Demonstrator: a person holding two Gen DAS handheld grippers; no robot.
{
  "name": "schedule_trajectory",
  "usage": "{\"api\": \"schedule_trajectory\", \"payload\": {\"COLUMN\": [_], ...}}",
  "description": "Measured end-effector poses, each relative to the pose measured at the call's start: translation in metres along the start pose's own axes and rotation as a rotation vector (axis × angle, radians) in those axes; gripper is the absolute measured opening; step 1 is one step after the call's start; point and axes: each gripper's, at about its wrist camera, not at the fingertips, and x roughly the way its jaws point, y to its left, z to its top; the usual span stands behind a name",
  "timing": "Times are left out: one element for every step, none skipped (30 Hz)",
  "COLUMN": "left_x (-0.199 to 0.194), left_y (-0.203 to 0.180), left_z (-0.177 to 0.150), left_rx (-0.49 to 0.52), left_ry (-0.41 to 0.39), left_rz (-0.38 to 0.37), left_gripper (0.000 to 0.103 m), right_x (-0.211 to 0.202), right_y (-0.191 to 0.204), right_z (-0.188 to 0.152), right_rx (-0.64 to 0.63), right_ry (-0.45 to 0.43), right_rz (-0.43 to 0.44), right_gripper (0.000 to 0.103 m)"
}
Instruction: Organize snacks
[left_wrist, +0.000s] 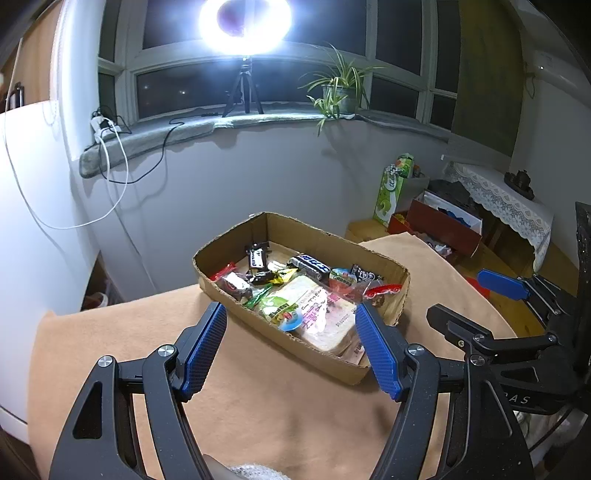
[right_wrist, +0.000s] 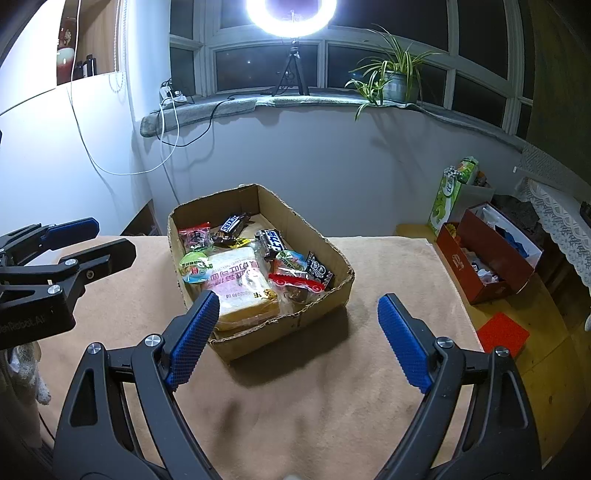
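Observation:
A shallow cardboard box (left_wrist: 400, 291) (right_wrist: 325, 301) stands on the tan cloth-covered table (left_wrist: 266, 398) (right_wrist: 295, 398). It holds several wrapped snacks: a bagged bread loaf (left_wrist: 317, 317) (right_wrist: 240, 284), a dark chocolate bar (left_wrist: 310, 266) (right_wrist: 271, 242), a green-labelled pack (left_wrist: 277, 312) (right_wrist: 194, 267) and a red-trimmed wrapper (left_wrist: 380, 290) (right_wrist: 295, 282). My left gripper (left_wrist: 291, 347) is open and empty just before the box's near wall. My right gripper (right_wrist: 299, 336) is open and empty, level with the box's near corner. Each gripper shows in the other's view (left_wrist: 476, 302) (right_wrist: 92, 240).
A windowsill with a ring light on a tripod (left_wrist: 243, 88) (right_wrist: 291, 70) and a potted plant (left_wrist: 338, 92) (right_wrist: 399, 81) lies behind. Right of the table are a red box of clutter (left_wrist: 443, 225) (right_wrist: 487, 258), a green carton (left_wrist: 391, 188) (right_wrist: 448, 192) and a lace-covered stand (left_wrist: 506, 199).

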Motion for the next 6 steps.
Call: {"api": "schedule_trajectory", "payload": {"left_x": [0.0000,-0.0002,-0.0002,-0.0006,-0.0010,-0.0014], "left_y": [-0.0002,-0.0002,0.0000,-0.0003,-0.0003,-0.0009], "left_z": [-0.0002,-0.0002,-0.0001,-0.0003,-0.0002,-0.0003], "left_rx": [0.000,-0.001,-0.004,-0.005,-0.005,-0.004], "left_ry": [-0.001,-0.001,0.000,0.000,0.000,-0.001], "left_rz": [0.002,0.001,-0.003,-0.002,-0.002,-0.001], "left_gripper": [0.072,0.072,0.072,0.072,0.072,0.072], "right_x": [-0.0002,0.0004,0.0007,-0.0002,0.0006,0.0009], "right_y": [-0.0001,0.0003,0.0006,0.0001,0.0004,0.0006], "right_z": [0.0000,0.0003,0.0004,0.0001,0.0003,0.0004], "right_rx": [0.001,0.001,0.000,-0.001,0.000,0.000], "right_ry": [0.000,0.000,-0.001,-0.002,0.000,0.000], "right_rz": [0.001,0.002,0.002,0.002,0.000,0.001], "right_gripper": [0.090,0.090,0.090,0.090,0.090,0.090]}}
